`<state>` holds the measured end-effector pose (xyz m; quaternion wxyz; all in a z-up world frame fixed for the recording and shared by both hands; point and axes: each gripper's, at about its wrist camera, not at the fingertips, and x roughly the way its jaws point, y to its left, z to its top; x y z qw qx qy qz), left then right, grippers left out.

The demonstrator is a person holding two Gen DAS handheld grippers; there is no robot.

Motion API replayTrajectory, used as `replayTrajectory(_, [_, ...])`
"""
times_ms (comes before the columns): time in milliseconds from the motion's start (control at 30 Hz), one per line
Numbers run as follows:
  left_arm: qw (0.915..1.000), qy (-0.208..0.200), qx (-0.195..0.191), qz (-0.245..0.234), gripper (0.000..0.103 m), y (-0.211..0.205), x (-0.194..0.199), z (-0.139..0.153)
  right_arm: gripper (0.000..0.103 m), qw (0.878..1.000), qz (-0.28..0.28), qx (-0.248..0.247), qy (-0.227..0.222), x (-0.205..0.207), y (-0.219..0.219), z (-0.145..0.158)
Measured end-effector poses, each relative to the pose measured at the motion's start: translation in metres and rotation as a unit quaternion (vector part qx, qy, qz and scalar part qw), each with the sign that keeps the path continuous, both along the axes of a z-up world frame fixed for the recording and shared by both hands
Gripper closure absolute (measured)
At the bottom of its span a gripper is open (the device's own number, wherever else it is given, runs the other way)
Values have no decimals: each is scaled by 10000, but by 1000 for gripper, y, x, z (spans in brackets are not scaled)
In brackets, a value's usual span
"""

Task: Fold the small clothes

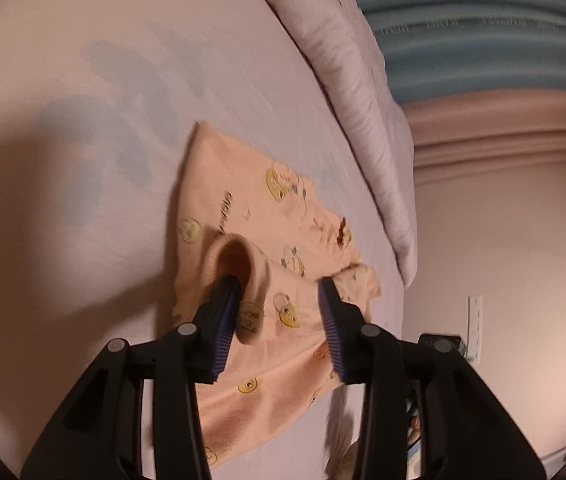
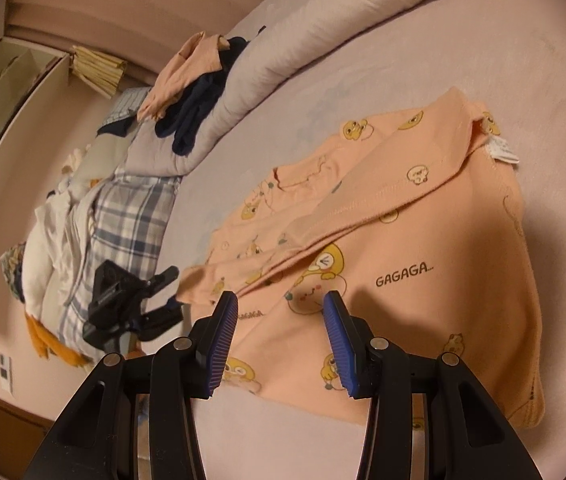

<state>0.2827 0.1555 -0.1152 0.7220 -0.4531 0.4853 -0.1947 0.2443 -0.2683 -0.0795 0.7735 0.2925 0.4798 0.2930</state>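
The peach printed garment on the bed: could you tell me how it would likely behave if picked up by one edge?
The peach garment is probably floppy: its layers lie folded and creased. It looks thin and light, so it should drape and may unfold when lifted.

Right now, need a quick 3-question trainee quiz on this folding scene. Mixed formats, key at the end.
1. True or false: the left hand-held gripper is clamped shut on the sleeve cuff of the peach cartoon-print garment.
2. Multiple choice: what word is printed on the garment in the right wrist view? A) QUACK B) GAGAGA C) HELLO
3. Short answer: what lies on the rolled duvet at the far side of the bed sheet?

Key
1. False: its jaws stand apart around the cuff, pads not pressing.
2. B
3. A heap of unfolded clothes, peach and dark navy.
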Motion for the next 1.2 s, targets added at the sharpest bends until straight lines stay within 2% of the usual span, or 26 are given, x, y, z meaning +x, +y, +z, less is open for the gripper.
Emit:
replayTrajectory(33, [10000,25,60,-38,67,-3,2,-1,58,10000,11,-9,16,0,1,-1])
replayTrajectory(67, [9999,37,143,-30,80,-5,2,-2,58,10000,19,-19,24,0,2,-3])
replayTrajectory(100, [9998,26,175,-54,97,-7,5,-3,58,10000,27,-18,28,-1,2,-4])
replayTrajectory(133, [9998,-6,172,-56,100,-9,7,-4,58,10000,32,-11,32,-1,3,-4])
replayTrajectory(233, [9989,-273,357,131,99,-13,10,4,58,10000,20,-28,39,1,3,-6])
replayTrajectory(367, [9949,-689,376,635,100,-8,19,22,58,9999,-103,-112,-66,12,1,-4])
replayTrajectory(433, [9931,-774,280,833,100,-4,30,26,58,9997,-213,-84,-128,22,-1,-2])
replayTrajectory(533, [9917,-776,372,954,100,-7,47,30,58,9991,-379,-9,-169,37,-4,-1])
replayTrajectory(667, [9906,-449,490,1199,99,-3,71,22,58,9973,-706,206,-81,62,-16,-7])
replayTrajectory(733, [9895,27,654,1292,99,1,78,9,57,9938,-1072,251,170,74,-26,-14])
replayTrajectory(800, [9869,205,800,1384,99,6,76,1,57,9914,-1248,326,201,82,-34,-15])
replayTrajectory(900, [9825,362,883,1601,100,19,66,-9,57,9875,-1562,-183,-138,79,-45,-2])
replayTrajectory(967, [9841,389,834,1519,99,21,65,-12,57,9875,-1435,-438,-491,70,-48,11])
replayTrajectory(1033, [9844,406,777,1523,99,28,63,-14,50,9831,-1353,-890,-857,60,-53,24])
replayTrajectory(1067, [9839,372,625,1635,99,33,61,-12,45,9791,-1353,-1162,-978,54,-56,28])
replayTrajectory(1133, [9826,329,127,1824,98,45,60,-13,44,9760,-1292,-1427,-1022,51,-62,29])
replayTrajectory(1200, [9823,380,75,1834,98,47,64,-12,44,9788,-1022,-1476,-990,46,-62,29])
